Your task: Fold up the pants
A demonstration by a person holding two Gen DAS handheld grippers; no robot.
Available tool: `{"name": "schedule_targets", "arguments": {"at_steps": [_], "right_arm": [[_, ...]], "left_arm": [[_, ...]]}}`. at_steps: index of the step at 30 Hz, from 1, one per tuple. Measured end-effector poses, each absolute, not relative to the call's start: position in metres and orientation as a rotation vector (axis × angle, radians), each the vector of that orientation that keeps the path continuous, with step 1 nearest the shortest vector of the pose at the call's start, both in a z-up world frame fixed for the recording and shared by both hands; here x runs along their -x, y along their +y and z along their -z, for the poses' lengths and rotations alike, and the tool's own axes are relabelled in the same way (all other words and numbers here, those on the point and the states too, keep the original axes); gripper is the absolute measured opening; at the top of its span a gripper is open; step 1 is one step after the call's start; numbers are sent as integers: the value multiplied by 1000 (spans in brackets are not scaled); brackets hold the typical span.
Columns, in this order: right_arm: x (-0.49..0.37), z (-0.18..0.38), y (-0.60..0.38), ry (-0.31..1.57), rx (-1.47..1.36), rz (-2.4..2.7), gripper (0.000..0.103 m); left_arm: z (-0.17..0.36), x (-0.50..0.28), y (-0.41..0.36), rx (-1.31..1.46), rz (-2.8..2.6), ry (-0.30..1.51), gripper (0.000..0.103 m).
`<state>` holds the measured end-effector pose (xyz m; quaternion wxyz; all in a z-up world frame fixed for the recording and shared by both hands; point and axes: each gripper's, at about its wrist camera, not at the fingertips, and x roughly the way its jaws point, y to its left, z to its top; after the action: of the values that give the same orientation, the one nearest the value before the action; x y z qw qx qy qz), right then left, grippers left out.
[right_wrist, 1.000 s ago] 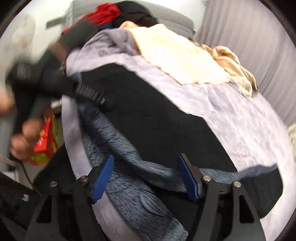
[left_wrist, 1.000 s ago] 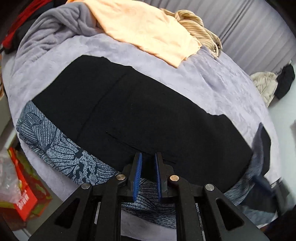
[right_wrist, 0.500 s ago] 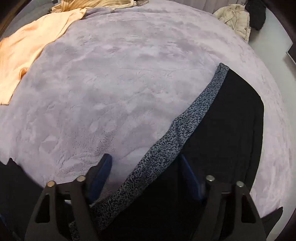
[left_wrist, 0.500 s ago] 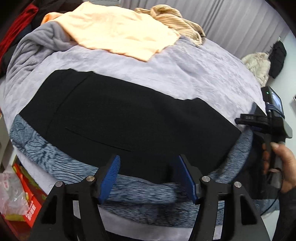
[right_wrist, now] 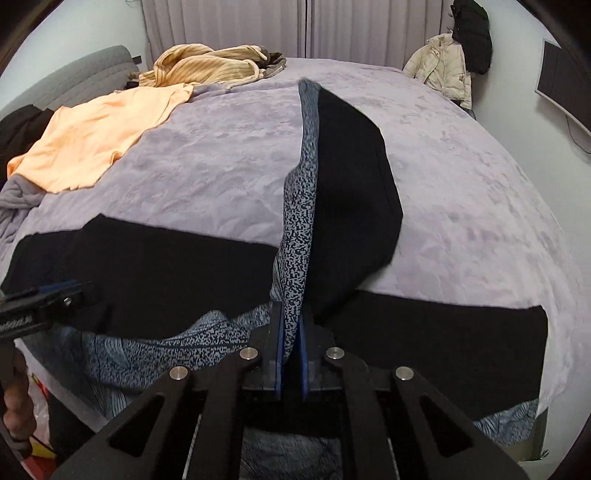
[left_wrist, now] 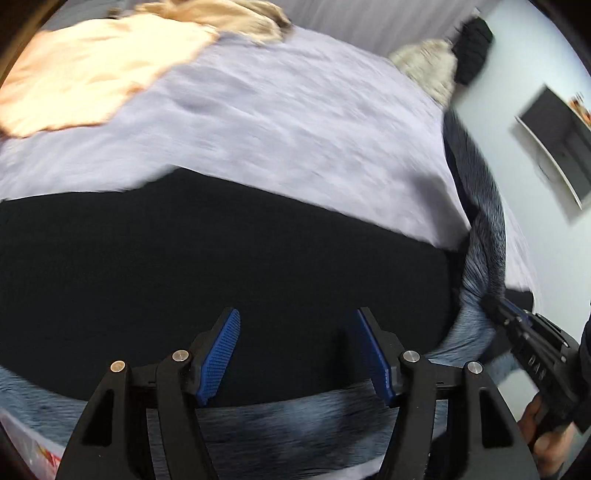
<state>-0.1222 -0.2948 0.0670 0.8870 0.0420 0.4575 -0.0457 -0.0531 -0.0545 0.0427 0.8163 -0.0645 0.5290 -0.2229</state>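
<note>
The pants [right_wrist: 155, 273] are black with a blue-grey patterned side and lie across the near edge of the lavender bed [right_wrist: 221, 177]. My right gripper [right_wrist: 291, 332] is shut on the patterned edge and holds one leg [right_wrist: 351, 199] lifted up and stretched away over the bed. My left gripper [left_wrist: 297, 343] is open and empty, hovering over the black part of the pants [left_wrist: 221, 266]. In the left wrist view the right gripper [left_wrist: 532, 350] shows at the right, holding the raised patterned cloth [left_wrist: 484, 236]. The left gripper shows at the left edge of the right wrist view [right_wrist: 44, 299].
An orange garment [right_wrist: 99, 136] and a striped tan garment [right_wrist: 210, 66] lie at the far left of the bed. A cream jacket [right_wrist: 443, 70] and a dark coat [right_wrist: 472, 33] hang by the far wall. A screen [right_wrist: 565, 81] is on the right wall. A red bag [right_wrist: 37, 391] sits on the floor.
The right gripper has closed on the patterned edge of the pants and lifted a leg up. The left gripper has swung to the right, staying open.
</note>
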Motion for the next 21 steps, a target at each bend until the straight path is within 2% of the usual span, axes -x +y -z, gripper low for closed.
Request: {"name": "schedule_targets", "arguments": {"at_steps": [2,3,4,6,10,15,16,21], "right_arm": [[130,-56,-290,985,-38,90,13],[135,-53,-292,993,-10,116,33],[135,-51,-293,991,18,161,59],[137,-57,-298,949,45,218,79],[108,-72,-316,902,-22,232,83],[47,-75,-339,964,-211,175,85],[30,-73,-334,998,-189,185,88],[0,-76,-302,1027,-30,240,88]], "left_arm": [[-40,66,-83,25,481,1103,68],[-39,75,-96,-51,477,1078,79],[-38,82,-106,-99,485,1069,82],[-35,96,-120,-184,474,1039,82],[-34,100,-122,-199,473,1035,82],[-33,104,-119,-198,478,1029,82],[-32,104,-119,-192,477,1028,82],[-30,107,-118,-187,479,1025,82]]}}
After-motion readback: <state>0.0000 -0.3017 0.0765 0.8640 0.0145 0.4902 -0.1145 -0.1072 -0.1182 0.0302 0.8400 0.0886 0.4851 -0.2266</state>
